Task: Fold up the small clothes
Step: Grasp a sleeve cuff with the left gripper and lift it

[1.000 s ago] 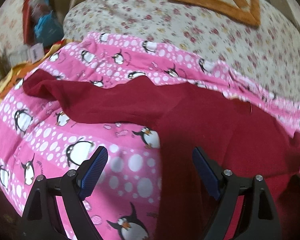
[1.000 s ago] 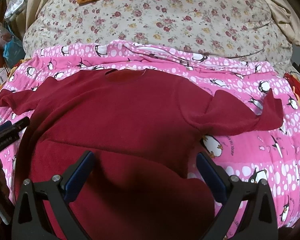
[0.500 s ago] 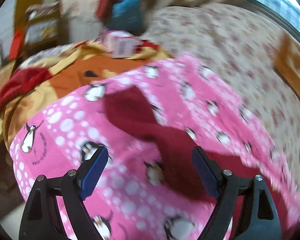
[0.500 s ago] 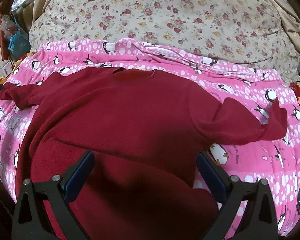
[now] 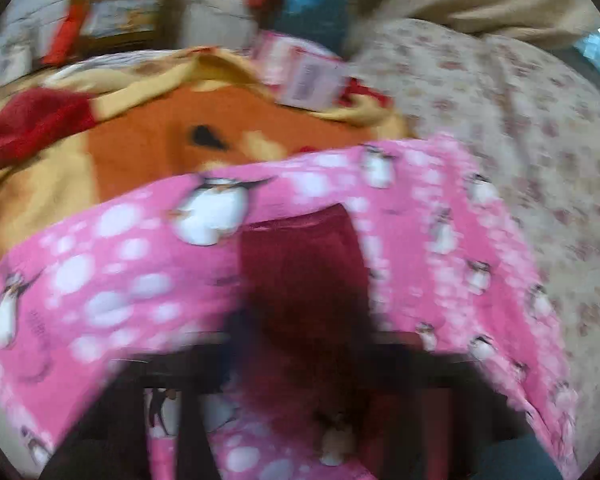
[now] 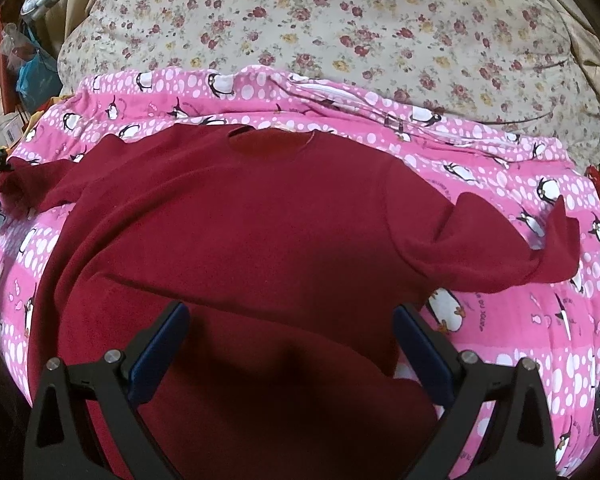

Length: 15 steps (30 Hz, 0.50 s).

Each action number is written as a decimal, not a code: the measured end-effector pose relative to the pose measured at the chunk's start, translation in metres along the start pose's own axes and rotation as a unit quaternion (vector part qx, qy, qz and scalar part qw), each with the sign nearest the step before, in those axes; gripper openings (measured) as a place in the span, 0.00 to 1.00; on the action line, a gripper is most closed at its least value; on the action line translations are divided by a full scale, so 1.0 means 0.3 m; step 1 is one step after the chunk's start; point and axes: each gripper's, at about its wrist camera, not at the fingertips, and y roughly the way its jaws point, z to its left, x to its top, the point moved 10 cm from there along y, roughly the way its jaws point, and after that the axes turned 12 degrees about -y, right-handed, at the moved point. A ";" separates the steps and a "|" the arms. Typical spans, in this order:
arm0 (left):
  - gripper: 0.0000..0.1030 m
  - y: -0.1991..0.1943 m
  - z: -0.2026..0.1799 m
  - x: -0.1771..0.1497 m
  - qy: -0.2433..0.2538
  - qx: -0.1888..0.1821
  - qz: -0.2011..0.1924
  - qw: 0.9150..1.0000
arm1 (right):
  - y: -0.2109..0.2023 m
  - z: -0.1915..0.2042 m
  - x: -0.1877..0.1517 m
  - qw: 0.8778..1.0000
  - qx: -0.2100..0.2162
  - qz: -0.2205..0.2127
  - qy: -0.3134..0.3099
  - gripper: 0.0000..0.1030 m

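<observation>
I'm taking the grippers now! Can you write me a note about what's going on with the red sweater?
Left gripper: jaws have just been closing and are shut, seemingly on the sleeve that runs in between them; the picture is blurred.
Right gripper: open, empty, above the sweater's lower part.
Sweater: spread out, collar away from you, on the pink blanket. Other sleeve lies out to the side, cuff turned up.
Done: laid out only; no fold shows.
Left: fold both sleeves in, then fold the body.
</observation>
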 end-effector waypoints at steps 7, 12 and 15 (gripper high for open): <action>0.00 -0.222 -0.266 -0.041 0.048 -0.154 0.023 0.987 | -0.007 -0.017 0.002 1.000 0.007 -0.008 0.015 1.00; 0.00 -0.423 -0.560 -0.216 0.126 -0.248 0.056 0.959 | -0.023 -0.028 0.009 1.000 0.010 -0.018 0.023 1.00; 0.00 -0.503 -0.691 -0.371 0.173 -0.282 0.078 0.940 | -0.046 -0.051 0.019 0.999 0.005 -0.029 0.029 1.00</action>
